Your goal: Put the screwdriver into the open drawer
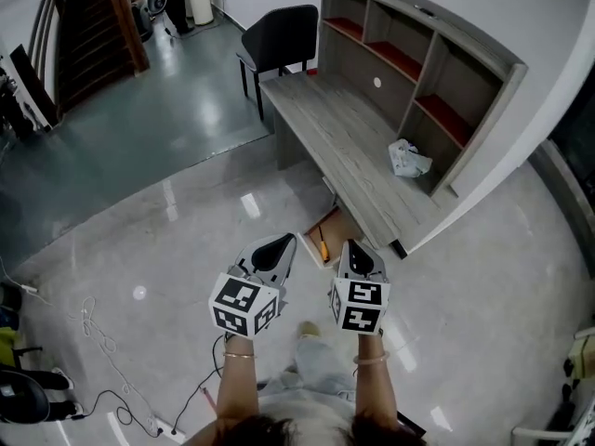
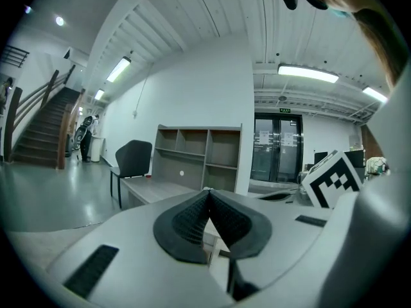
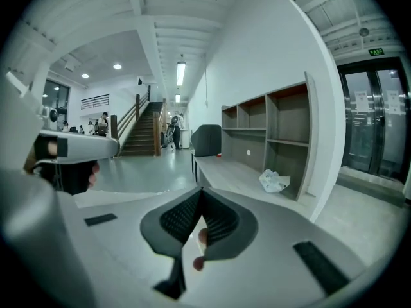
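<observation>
A crumpled bag [image 1: 409,159] lies on the surface [image 1: 335,128], upper right; a chair [image 1: 279,37] stands top centre; the open drawer [image 1: 338,225] sits below the surface's edge, mid-frame.

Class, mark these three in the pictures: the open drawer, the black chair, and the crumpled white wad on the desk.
open drawer [image 1: 340,228], head view, on its bare wooden floor.
black chair [image 1: 284,33], head view, on its backrest.
crumpled white wad [image 1: 407,159], head view, on its middle.
</observation>
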Demonstrator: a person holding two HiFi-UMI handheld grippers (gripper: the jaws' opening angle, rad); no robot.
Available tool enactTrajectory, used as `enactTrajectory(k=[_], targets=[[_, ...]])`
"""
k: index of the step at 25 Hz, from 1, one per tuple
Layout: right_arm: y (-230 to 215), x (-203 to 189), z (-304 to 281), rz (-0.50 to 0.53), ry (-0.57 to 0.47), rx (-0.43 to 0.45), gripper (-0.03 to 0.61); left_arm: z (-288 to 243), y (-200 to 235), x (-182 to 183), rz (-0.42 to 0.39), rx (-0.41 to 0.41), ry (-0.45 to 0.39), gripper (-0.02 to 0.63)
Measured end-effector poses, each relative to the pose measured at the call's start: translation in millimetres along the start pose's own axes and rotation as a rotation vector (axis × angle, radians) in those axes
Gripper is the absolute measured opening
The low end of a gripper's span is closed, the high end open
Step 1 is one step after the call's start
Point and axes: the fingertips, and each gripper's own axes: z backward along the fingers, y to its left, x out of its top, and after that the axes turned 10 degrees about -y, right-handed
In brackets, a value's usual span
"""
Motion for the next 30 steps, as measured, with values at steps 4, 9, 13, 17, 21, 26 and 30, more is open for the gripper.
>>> enactTrajectory(k=[4, 9, 13, 17, 21, 26, 30], targets=[[5.6, 10.7, 26.8, 0.021, -0.037, 0.006, 0.026, 15.4, -18.2, 10.5, -0.017, -0.008, -0.015, 0.015], [9.3, 25.4, 56.7, 0.042, -0.085, 0.004, 0.026, 31.4, -41.1, 22.6, -0.040, -0.026, -0.036, 0.015], [11.8, 32.1, 79.1, 0.052, -0.112, 0.002, 0.026, 46.7, -57.9, 27.0, -0.057, -0.037, -0.044, 0.015], [16.3, 36.2, 98.8, 0.065, -0.129, 0.002, 0.026, 64.1, -67.0, 29.0, -0.060, -0.029, -0.054, 0.015], [21.7, 40.9, 117.7, 0.064, -0.147, -0.001, 0.026, 81.7, -73.3, 28.2, -0.058, -0.016, -0.056, 0.015], [30.8, 48.1, 135.4, 0.070, -0.162, 0.013, 0.026, 99.3, -81.4, 29.1, -0.069, -0.013, -0.054, 0.015], [34.0, 52.5, 145.0, 0.097, -0.170, 0.008, 0.026, 108.6, -86.0, 31.3, -0.076, -0.014, -0.062, 0.015]])
